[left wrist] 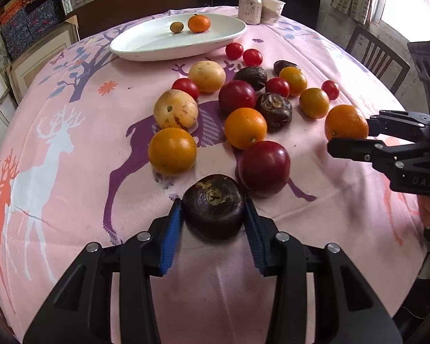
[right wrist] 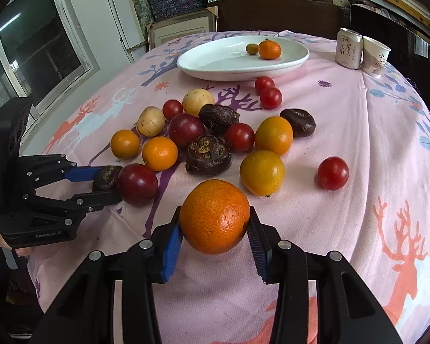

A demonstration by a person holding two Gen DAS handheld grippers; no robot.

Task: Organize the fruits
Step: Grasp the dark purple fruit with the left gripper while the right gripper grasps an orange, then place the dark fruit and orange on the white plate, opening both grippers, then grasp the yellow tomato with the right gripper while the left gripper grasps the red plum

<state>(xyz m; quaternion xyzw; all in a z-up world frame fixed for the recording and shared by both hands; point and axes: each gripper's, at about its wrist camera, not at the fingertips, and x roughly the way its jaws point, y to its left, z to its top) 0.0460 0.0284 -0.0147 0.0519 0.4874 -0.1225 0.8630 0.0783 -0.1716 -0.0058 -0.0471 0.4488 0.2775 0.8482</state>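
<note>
The dark water chestnut [left wrist: 214, 206] sits on the pink deer-print cloth [left wrist: 71, 195] at the near edge of the fruit cluster, flat side down, its scarred stem end turned up and toward the far side; it is squat and wider than tall, its long axis running left to right between the fingers. The left gripper [left wrist: 214, 218] has its blue-padded fingers [left wrist: 172, 235] narrowed onto it, one pad against each flank. Just beyond it to the right lies a red plum [left wrist: 263, 167], touching or nearly touching it.

The large orange [right wrist: 214, 216] is round, with no clear long axis, and its dimpled skin faces the camera. The right gripper [right wrist: 215, 229] is closed on it, fingers [right wrist: 173, 240] pressing left and right of its middle, at the near right edge of the cluster; whether it is clear of the cloth I cannot tell.

Farther out the loose fruit spreads over the worktop: oranges, cherry tomatoes, pale yellow fruits and more dark chestnuts. At the far side the white oval plate [right wrist: 215, 66] holds a small tangerine [right wrist: 269, 49] and, just left of it, a little greenish-yellow fruit [right wrist: 252, 49]. Right of the plate stand a drinks can [right wrist: 349, 48] and a paper cup [right wrist: 375, 57], side by side.
</note>
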